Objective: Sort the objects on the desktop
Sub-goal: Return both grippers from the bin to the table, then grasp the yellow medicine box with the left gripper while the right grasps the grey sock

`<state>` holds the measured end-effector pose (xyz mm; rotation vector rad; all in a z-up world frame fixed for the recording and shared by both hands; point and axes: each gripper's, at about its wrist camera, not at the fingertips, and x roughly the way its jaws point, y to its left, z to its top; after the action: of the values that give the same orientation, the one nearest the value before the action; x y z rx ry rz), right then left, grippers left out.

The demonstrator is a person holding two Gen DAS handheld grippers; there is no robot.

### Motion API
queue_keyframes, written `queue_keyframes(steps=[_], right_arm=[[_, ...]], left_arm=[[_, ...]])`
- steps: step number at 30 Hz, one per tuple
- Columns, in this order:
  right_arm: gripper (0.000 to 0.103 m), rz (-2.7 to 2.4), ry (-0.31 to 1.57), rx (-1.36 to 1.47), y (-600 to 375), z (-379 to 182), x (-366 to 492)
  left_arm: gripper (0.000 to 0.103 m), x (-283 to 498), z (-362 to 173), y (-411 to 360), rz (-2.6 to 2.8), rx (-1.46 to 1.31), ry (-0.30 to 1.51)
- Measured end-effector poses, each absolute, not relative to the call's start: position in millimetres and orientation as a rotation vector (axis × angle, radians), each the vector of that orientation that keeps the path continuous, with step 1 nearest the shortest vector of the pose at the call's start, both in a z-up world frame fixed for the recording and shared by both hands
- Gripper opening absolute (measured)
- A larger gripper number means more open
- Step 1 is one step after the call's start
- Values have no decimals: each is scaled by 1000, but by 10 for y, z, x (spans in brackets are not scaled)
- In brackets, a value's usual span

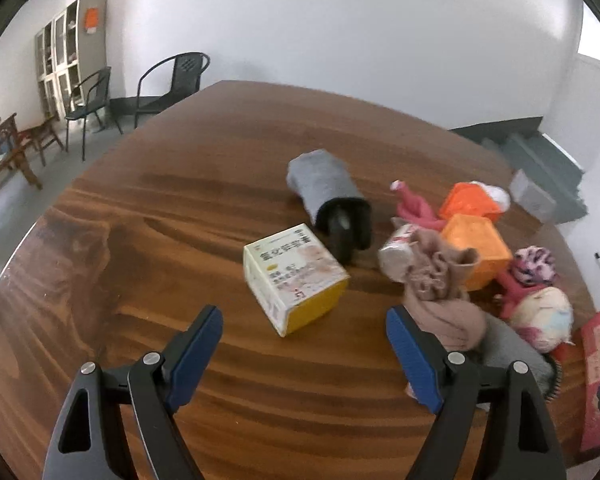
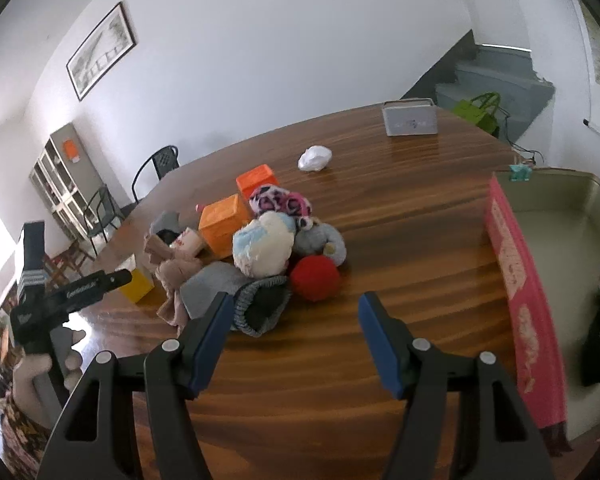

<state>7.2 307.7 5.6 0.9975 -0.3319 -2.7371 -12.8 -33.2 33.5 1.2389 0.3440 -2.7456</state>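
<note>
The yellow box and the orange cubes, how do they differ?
The yellow box is white on top with print; the orange cubes are plain. The box lies apart on bare table, tilted toward the left gripper; the cubes sit side by side against the pile of socks. All are blocky and rest on the wood.

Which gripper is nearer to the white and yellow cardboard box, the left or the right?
Left. The left gripper hangs open just short of the white and yellow cardboard box. The right gripper faces the sock pile, with the box off to its left.
</note>
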Motion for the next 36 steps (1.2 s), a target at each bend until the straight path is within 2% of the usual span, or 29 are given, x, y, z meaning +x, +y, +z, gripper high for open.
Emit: queue_keyframes(steps=[11,15,18,20,21,36], right_arm=[[69,-2709,-353,1042,3075,-92,5],[69,-2709,-351,1046,3068,-101,-2],[69,-2709,-349,1050,3060,-100,-6],[69,-2710,-344,1052,3051,-98,-3],[69,-2710,-341,1052,3047,-96,2],[69,-2645,-245,1062,2669,-23,-27]], left_arm=[[86,-464,216,-280,-2642,1252,268],[86,-582,67,-461,-2556,1294,341],[85,-562,50,-528,-2529,1285,304],[57,-536,61,-533,-2529,1291,248],[50,-524,65,-530,-2532,1302,228],[50,-88,383,-244,-2831,1189,185]])
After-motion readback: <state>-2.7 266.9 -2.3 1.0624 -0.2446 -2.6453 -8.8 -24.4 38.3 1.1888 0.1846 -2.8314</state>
